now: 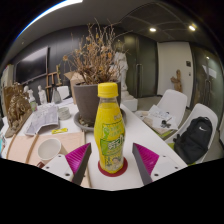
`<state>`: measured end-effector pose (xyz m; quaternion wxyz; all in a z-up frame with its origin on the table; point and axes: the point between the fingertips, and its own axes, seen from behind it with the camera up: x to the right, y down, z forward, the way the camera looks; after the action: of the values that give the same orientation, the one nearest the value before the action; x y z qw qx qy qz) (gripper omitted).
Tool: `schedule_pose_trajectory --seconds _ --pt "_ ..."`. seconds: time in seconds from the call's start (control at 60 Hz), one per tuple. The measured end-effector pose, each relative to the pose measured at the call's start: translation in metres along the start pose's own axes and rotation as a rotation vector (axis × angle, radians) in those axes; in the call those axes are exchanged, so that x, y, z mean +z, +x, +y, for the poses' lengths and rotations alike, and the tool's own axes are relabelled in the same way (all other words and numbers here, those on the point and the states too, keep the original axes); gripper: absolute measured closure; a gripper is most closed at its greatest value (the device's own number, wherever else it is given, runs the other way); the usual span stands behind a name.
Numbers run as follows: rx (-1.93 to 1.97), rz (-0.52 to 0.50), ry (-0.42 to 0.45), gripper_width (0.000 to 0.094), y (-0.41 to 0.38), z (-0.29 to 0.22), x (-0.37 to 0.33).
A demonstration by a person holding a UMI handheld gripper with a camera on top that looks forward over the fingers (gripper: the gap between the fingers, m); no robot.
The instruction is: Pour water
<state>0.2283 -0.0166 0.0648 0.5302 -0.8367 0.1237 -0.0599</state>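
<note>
The table is a long pale surface running away from the gripper, cluttered along its length. On it, behind the bottle, stands a dark pot holding a dried, brown plant. Beyond the bottle and off to one side, a black backpack rests on a white chair. On the other side of the bottle, farther back, papers lie spread on the table.

The bottle stands upright, its long axis vertical, orange cap pointing straight up, yellow-green label facing the camera. It sits on a reddish coaster. A small white cup stands near the bottle, on the papers' side.

The gripper is spread apart; the bottle stands between its fingers, with a gap showing on each side.
</note>
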Motion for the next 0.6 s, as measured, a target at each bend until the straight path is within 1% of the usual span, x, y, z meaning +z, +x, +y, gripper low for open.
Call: schedule_pose_trajectory --seconds 0.05,0.15,0.233,0.433,0.6 --pt "-0.011 0.03 -0.017 0.007 0.003 -0.002 -0.017" --pt "-0.041 0.052 -0.052 0.0076 -0.003 -0.002 -0.061" --pt "-0.056 0.044 -0.086 0.0079 -0.013 0.001 -0.105" --pt "-0.063 0.023 -0.135 0.0077 -0.041 0.014 -0.226" --pt "-0.141 0.003 -0.131 0.0074 -0.062 0.022 -0.315"
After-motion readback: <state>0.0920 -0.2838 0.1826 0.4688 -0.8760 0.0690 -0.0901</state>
